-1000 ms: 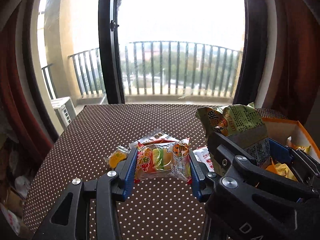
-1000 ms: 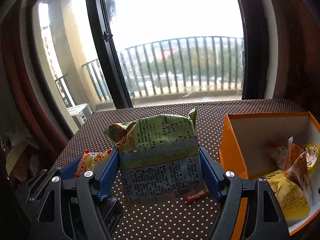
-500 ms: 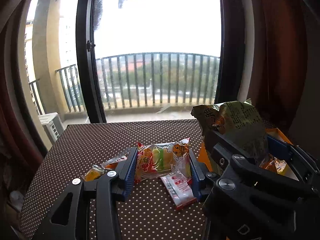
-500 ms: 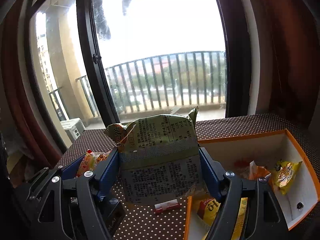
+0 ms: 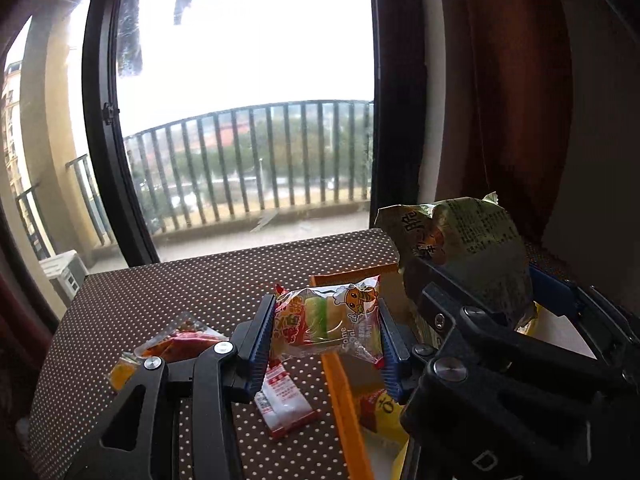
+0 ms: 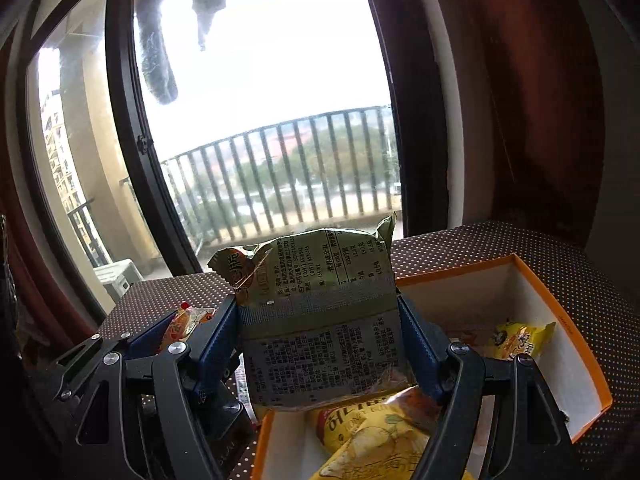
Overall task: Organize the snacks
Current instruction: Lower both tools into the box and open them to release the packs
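The left hand-held gripper [image 5: 326,330] is gripping a colourful candy pack [image 5: 326,326] above the near left edge of the orange box [image 6: 560,320]. The right hand-held gripper [image 6: 320,340] is gripping a green bag [image 6: 320,320] above the box, on the dotted tabletop [image 5: 180,292].
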